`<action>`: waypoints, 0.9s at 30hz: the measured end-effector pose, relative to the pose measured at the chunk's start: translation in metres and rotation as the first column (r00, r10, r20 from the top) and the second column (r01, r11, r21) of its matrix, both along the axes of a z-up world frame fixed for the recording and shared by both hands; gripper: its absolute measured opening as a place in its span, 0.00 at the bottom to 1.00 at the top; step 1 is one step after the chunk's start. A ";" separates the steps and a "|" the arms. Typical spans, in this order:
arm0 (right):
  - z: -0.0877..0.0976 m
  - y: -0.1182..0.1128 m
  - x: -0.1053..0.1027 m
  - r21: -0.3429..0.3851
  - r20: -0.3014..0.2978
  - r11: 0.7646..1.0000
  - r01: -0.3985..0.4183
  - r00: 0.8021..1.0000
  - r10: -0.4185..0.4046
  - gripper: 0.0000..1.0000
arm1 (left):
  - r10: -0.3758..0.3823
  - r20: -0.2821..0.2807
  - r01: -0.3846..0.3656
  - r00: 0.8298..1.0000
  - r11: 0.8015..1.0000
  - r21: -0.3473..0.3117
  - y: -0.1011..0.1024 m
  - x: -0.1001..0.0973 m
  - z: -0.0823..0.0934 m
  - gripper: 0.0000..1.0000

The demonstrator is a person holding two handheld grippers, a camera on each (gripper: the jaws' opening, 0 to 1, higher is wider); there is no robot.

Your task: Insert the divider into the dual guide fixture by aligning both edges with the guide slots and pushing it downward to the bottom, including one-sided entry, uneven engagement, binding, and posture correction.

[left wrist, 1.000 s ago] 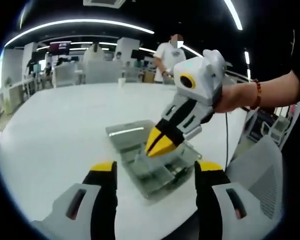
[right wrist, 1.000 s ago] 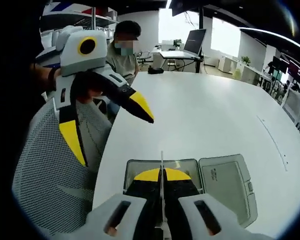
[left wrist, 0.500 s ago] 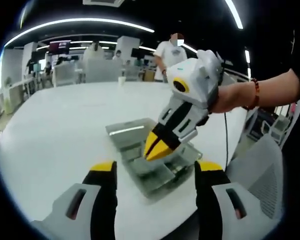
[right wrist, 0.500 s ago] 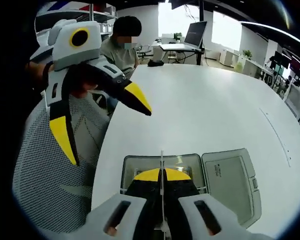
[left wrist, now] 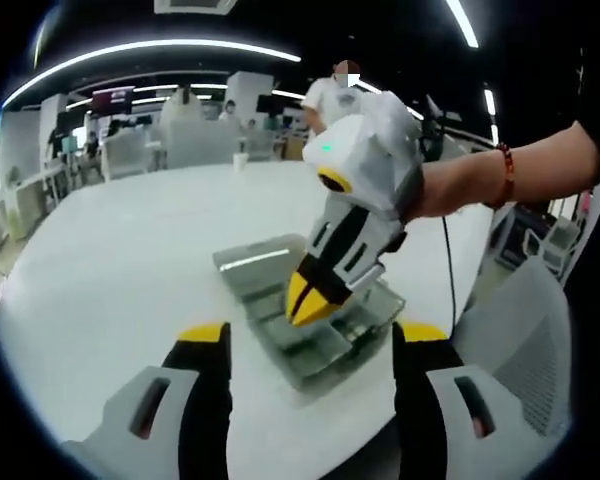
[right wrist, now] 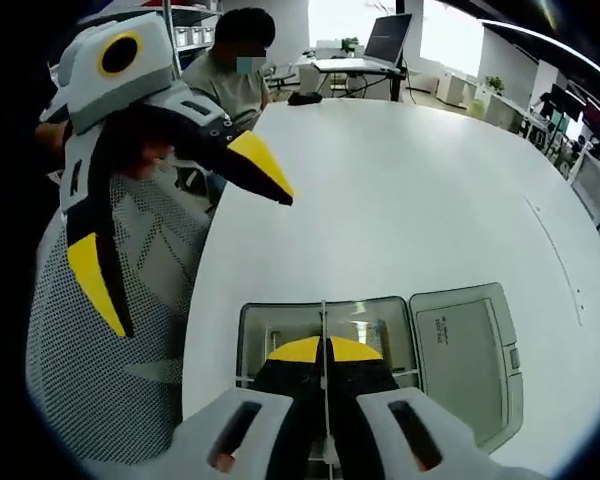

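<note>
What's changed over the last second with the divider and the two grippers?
The right gripper has tipped steeper and moved down toward the clear fixture, carrying the thin divider lower. Unchanged: its jaws stay shut on the divider, and the left gripper stays open, off to the side, holding nothing.

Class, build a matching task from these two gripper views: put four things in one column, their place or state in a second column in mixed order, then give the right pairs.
Things
1. divider
2. left gripper
3. lid
4. right gripper

Place or state
A. lying open flat on the table, beside the clear box
B. jaws spread wide, holding nothing
C. thin sheet standing on edge, pinched between two jaws
D. jaws shut, tips down in the clear box

Pairs: 1-C, 2-B, 3-A, 4-D
</note>
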State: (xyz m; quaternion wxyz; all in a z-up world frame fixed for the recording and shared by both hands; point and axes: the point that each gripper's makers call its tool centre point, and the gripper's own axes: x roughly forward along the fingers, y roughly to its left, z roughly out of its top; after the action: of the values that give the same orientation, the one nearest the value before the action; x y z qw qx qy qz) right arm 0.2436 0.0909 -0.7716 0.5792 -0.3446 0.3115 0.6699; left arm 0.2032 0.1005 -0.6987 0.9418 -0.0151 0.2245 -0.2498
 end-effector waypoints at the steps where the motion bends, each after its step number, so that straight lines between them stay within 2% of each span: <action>1: 0.000 0.000 0.000 -0.008 0.001 1.000 0.000 1.000 0.000 0.00 | 0.002 0.003 -0.002 1.000 1.000 -0.003 0.001 0.000 0.001 0.64; 12: -0.006 -0.001 0.000 -0.072 0.026 0.997 0.000 1.000 0.002 0.00 | 0.000 -0.006 0.000 1.000 1.000 -0.001 -0.002 -0.001 0.000 0.63; 16: -0.006 -0.002 0.000 -0.068 0.023 0.998 -0.002 1.000 0.003 0.00 | 0.000 0.001 0.000 1.000 1.000 -0.003 -0.003 -0.002 0.003 0.63; 22: -0.006 -0.002 0.001 -0.063 -0.030 0.997 0.044 0.998 -0.046 0.00 | 0.011 0.008 -0.011 1.000 1.000 0.000 -0.001 -0.002 0.005 0.63; 27: -0.005 -0.006 0.003 -0.057 -0.002 0.996 0.064 0.998 -0.064 0.01 | 0.014 0.013 -0.014 1.000 1.000 0.009 -0.001 -0.004 0.009 0.63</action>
State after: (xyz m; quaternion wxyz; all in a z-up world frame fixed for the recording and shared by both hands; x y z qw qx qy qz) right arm 0.2462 0.0847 -0.7763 0.5897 -0.3495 0.3425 0.6425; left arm 0.1992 0.0993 -0.6895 0.9450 -0.0108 0.2194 -0.2423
